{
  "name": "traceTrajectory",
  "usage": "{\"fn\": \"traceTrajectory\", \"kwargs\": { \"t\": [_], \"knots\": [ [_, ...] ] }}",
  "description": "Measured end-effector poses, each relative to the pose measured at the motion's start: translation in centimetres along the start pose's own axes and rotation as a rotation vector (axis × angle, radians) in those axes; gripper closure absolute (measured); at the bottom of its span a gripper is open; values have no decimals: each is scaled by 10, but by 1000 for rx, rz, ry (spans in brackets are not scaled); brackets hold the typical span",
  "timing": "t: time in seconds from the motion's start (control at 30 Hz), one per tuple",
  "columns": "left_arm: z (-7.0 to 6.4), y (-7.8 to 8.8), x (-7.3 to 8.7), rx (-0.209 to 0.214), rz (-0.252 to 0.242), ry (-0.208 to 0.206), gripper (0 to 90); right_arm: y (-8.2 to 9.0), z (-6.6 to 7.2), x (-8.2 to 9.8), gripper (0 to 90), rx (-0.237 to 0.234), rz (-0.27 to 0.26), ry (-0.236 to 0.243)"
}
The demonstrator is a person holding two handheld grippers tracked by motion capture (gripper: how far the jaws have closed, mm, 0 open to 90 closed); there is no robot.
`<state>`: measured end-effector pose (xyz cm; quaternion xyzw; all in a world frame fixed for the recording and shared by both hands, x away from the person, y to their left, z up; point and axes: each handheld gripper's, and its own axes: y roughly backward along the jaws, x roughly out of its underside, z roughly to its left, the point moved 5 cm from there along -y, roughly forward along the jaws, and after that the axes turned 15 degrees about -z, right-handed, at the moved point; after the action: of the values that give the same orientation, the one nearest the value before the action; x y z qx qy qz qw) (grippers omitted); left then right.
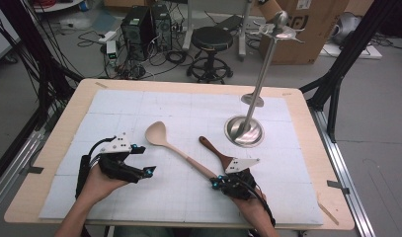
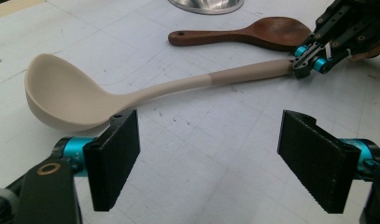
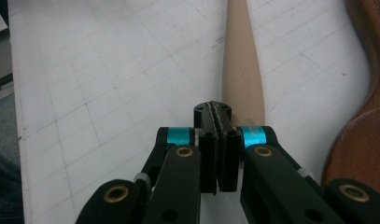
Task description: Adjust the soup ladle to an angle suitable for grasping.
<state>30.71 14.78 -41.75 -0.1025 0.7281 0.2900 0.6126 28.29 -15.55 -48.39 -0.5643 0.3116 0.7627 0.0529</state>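
A beige ladle point(image 1: 176, 148) lies on the white gridded mat point(image 1: 188, 106), bowl toward the far left, handle running to the near right. My right gripper point(image 1: 216, 183) sits at the handle's near end. In the right gripper view my right gripper point(image 3: 218, 112) has its jaws pressed together, and the ladle's handle point(image 3: 241, 70) stretches away just beyond the tips. My left gripper point(image 1: 144, 159) stands open to the left of the ladle. In the left gripper view my left gripper point(image 2: 208, 154) has bare mat between its pads, the ladle point(image 2: 61, 93) lies ahead, and the right gripper point(image 2: 303, 67) is at the handle's end.
A dark wooden spoon point(image 1: 216, 150) lies beside the ladle's handle, partly under my right gripper, also seen as the spoon point(image 2: 253, 35) and the spoon point(image 3: 365, 140). A metal stand point(image 1: 244, 131) with hooks at its top rises at the mat's right. A stool point(image 1: 211, 39) and boxes stand beyond the table.
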Motion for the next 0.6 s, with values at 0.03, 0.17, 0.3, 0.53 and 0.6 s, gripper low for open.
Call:
{"fn": "traceTrajectory", "kwargs": {
  "t": [0.03,0.17,0.3,0.53,0.6],
  "knots": [
    [0,0,0,1,-3,1,218,0,-1,0,896,0,-1,1],
    [0,0,0,1,0,-1,218,0,-2,0,896,5,-5,-3],
    [0,0,0,0,0,-1,218,1,-4,0,896,8,-4,-4],
    [0,0,0,2,1,1,218,0,-4,1,893,10,1,-2],
    [0,0,0,2,0,1,218,0,-3,1,877,13,3,3]
  ]
}}
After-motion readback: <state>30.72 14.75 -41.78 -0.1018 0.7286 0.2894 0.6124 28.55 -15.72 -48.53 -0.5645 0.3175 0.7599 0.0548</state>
